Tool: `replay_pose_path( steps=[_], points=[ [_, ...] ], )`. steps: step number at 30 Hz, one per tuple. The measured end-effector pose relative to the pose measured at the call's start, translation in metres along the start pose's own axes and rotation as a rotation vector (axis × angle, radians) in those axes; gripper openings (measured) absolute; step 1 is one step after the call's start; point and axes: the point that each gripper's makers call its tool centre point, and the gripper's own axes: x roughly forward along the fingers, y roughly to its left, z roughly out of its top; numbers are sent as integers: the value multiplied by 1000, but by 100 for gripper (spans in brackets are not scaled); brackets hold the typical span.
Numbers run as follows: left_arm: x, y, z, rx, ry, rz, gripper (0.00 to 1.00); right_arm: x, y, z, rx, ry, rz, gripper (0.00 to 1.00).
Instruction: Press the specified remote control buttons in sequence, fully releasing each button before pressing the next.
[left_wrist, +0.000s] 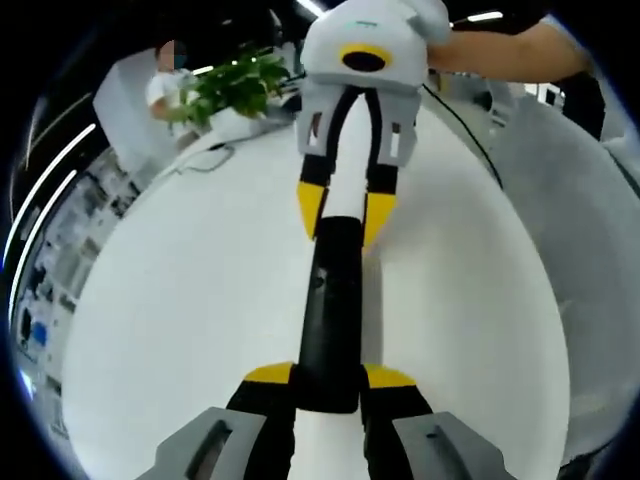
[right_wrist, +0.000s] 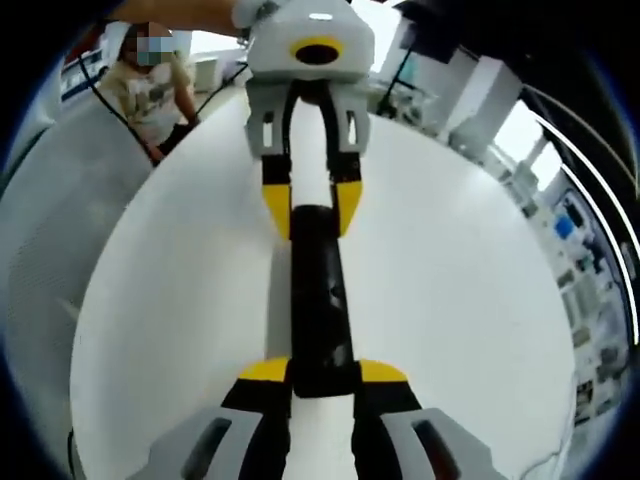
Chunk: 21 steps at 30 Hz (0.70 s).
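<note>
Two grippers hold one black remote (left_wrist: 328, 310) between them, each closed on an opposite end, and it hangs lengthwise over the white table (left_wrist: 180, 330). In the left gripper view the left gripper (left_wrist: 330, 378) clamps the near end of the remote while the right gripper (left_wrist: 345, 210) pinches the far end; the right gripper view shows the same grip mirrored. Beyond the remote's far end in the left gripper view stands a green plant (left_wrist: 235, 85). Its buttons are too blurred to pick out. My judgement: to press well, keep one end clamped steady, free the other gripper, and push straight down on a single button.
</note>
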Motion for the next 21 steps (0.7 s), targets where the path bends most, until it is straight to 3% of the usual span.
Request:
replay_pose_path(
  steps=[5, 10, 21],
  points=[
    [8, 29, -3, 3, 13, 11, 23, 10, -30, -5, 10, -7, -22, 19],
    [17, 48, -6, 4, 36, 11, 23, 20, -46, -11, 27, -8, -29, 19],
    [23, 62, -9, 7, 78, -26, 23, 26, -56, -15, 55, -22, -9, 20]
  ],
)
